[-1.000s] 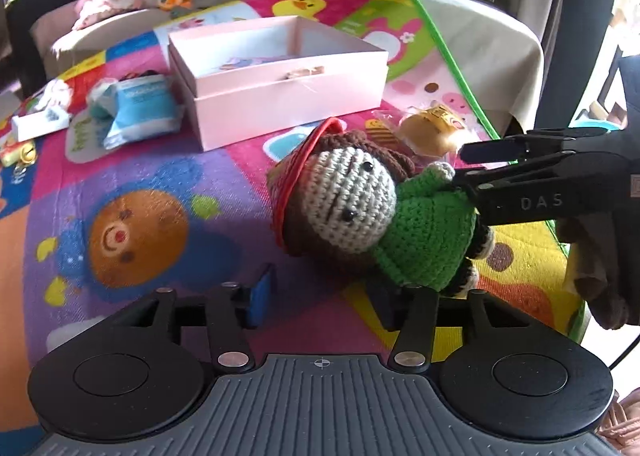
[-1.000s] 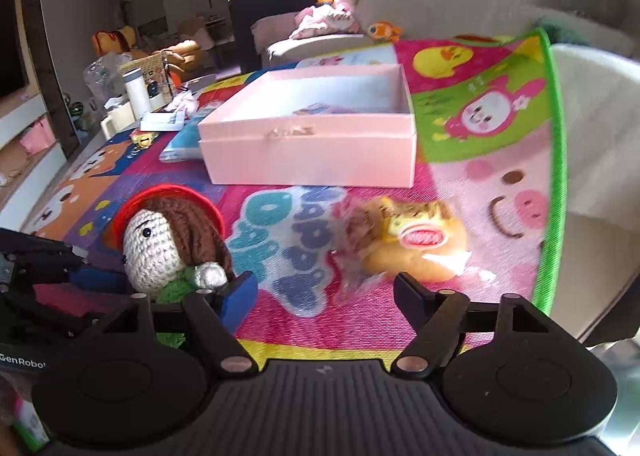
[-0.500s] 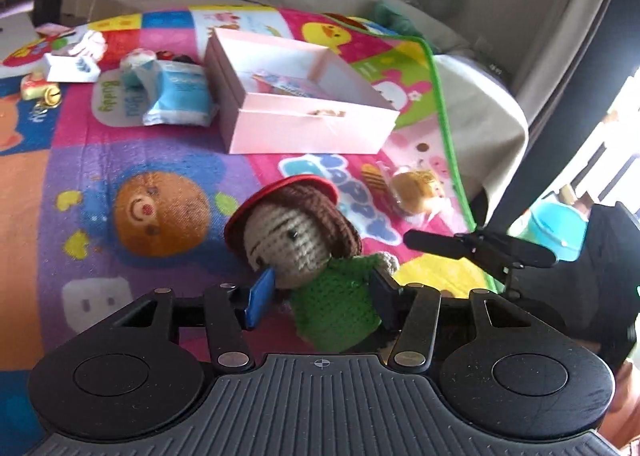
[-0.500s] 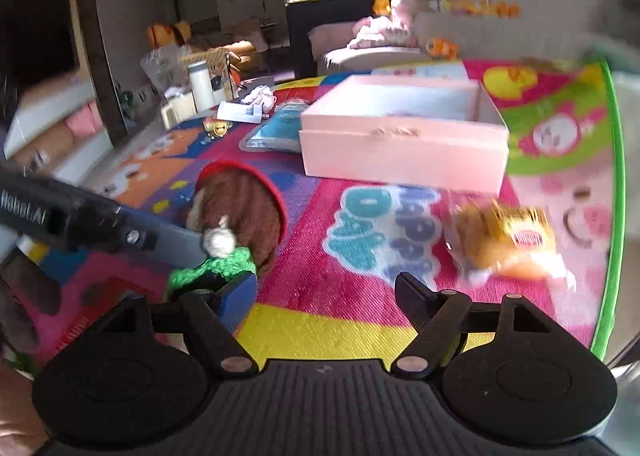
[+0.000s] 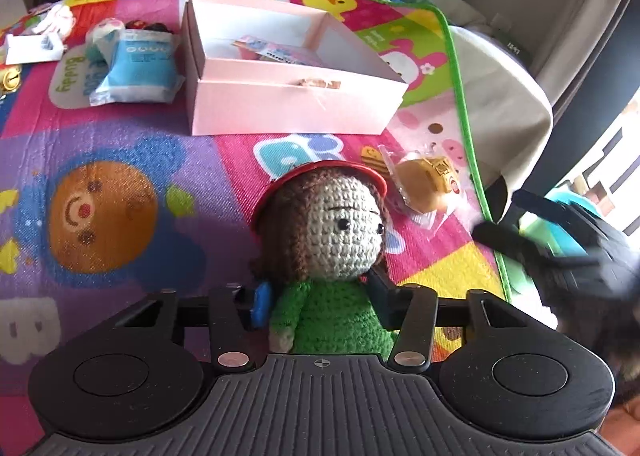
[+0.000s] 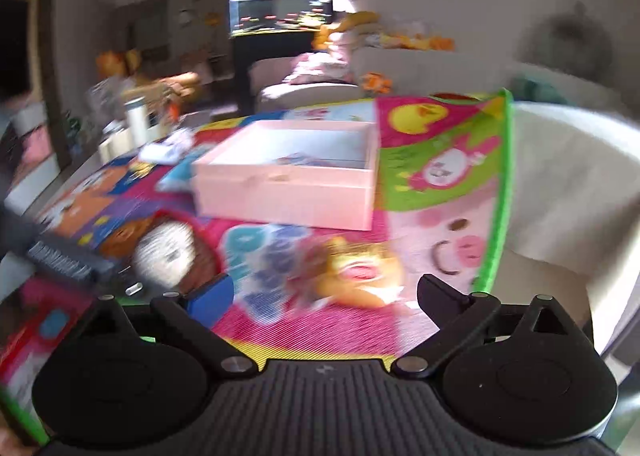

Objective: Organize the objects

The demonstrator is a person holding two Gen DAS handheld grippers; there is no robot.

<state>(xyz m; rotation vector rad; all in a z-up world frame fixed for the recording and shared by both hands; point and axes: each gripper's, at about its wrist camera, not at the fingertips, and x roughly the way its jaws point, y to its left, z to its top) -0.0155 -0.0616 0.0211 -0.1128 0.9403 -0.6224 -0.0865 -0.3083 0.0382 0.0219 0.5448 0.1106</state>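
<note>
Above the mat (image 5: 120,143), left fingers (image 5: 260,306) clamping crochet doll (image 5: 332,256); right fingers (image 6: 208,296) wide.

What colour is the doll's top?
Green, on the crocheted brown-haired doll; clearest in the left wrist view.

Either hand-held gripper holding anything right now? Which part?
The left hand-held gripper is shut on the crochet doll, gripping its green body just below the head. The right hand-held gripper is open and holds nothing.

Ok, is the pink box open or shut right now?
Open. The pink box has no lid on it, and both wrist views look straight down onto its white inside walls, with a small printed packet lying inside.
</note>
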